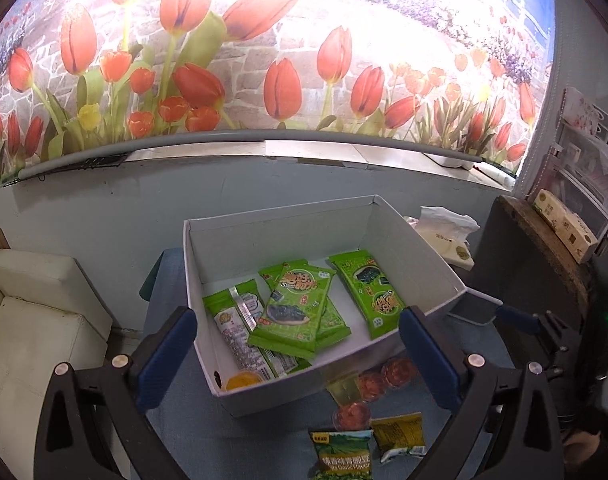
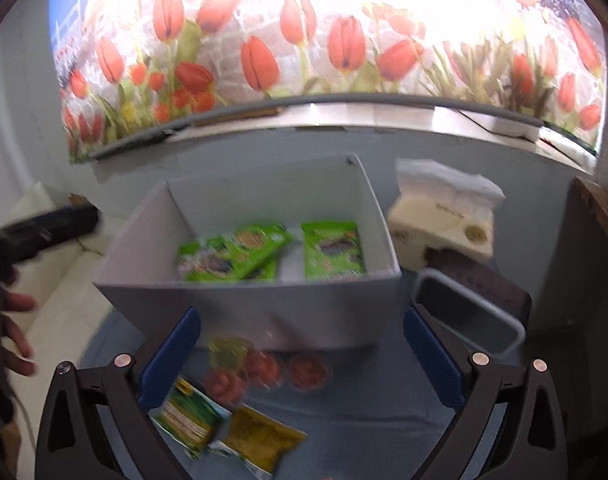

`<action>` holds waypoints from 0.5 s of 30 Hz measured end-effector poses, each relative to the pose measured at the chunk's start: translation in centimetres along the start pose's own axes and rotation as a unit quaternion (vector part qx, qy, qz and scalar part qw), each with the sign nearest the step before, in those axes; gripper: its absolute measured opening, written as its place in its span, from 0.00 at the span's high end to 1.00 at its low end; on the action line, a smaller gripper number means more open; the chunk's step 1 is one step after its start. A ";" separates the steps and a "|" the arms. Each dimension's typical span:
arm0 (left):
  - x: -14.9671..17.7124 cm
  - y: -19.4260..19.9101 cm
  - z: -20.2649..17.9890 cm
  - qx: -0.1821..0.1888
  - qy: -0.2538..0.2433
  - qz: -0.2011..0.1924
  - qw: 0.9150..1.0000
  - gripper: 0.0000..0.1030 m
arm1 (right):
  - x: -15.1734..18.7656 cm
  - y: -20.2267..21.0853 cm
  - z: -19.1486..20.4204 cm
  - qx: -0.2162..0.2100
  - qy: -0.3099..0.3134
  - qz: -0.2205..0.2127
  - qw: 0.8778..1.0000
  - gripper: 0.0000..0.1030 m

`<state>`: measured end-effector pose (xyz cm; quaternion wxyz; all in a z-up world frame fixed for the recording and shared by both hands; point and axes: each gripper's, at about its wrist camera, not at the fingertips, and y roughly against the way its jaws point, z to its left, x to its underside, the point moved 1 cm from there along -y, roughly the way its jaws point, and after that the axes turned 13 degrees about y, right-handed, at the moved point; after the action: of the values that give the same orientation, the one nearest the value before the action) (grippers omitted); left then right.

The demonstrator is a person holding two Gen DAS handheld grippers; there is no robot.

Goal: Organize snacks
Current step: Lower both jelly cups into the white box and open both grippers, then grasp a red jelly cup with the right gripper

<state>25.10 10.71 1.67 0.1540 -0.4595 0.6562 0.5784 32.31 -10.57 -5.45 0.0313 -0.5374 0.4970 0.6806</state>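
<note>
A: Left wrist view first. Left gripper (image 1: 298, 354), fingers (image 1: 166, 354) wide apart, nothing between the pads. The box (image 1: 264, 394) near corner sits between the fingers, seaweed packs (image 1: 300, 308) and an orange cup (image 1: 244, 381) already inside.

B: Still loose?

A: Jelly cups (image 1: 377, 380) just outside the box wall, ahead of the right finger; pea bags (image 1: 343, 454) nearer the camera on the blue tabletop (image 1: 184, 420).

B: Risk?

A: A finger could catch the box rim on a dip and shove the light cardboard. The cups are small and round, so my guess is they squirt out of a wide pinch. Room's tight: cups sit against the wall, so one finger has to slot between cup and cardboard.

B: Right wrist view.

A: Blurry. Right gripper (image 2: 302, 354), fingers (image 2: 172, 356) spread, empty. Cups (image 2: 264, 368) lie between the fingers, in front of the box (image 2: 264, 304); bags (image 2: 224, 428) close to the left finger, closer to the camera.

B: Edges?

A: Box wall just past the cups, grey tray (image 2: 469, 316) beyond the right finger, tissue pack (image 2: 443, 224) further back. A hand (image 2: 14, 336) at far left. Open tabletop below the right finger, so approach from there. Bags overlap; grabbing one may drag the other.
</note>
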 end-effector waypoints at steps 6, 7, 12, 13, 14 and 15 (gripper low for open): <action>4.0 2.3 -0.2 0.020 -0.005 0.005 1.000 0.00 | 4.2 -2.8 -0.4 0.003 -0.016 0.038 0.999 0.00; 4.7 2.8 -0.2 0.023 -0.006 0.007 1.000 0.00 | 4.7 -3.5 -0.5 0.005 -0.018 0.042 0.999 0.00; 8.5 4.9 0.7 0.021 0.009 0.013 1.000 0.00 | 5.6 -5.5 -0.7 0.007 -0.024 0.051 0.998 0.00; 9.3 5.3 1.0 0.018 0.013 0.014 1.000 0.00 | 5.6 -5.7 -0.6 0.008 -0.021 0.049 0.999 0.00; 10.1 5.6 1.2 0.017 0.016 0.015 1.000 0.00 | 5.7 -6.1 -0.4 0.011 -0.019 0.052 0.998 0.00; 10.9 5.9 1.4 0.016 0.017 0.017 1.000 0.00 | 5.7 -6.5 -0.3 0.013 -0.019 0.056 0.998 0.00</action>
<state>14.25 6.80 -3.12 0.1395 -0.4555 0.6757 0.5625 33.89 -10.28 -13.98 0.0091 -0.4949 0.5343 0.6852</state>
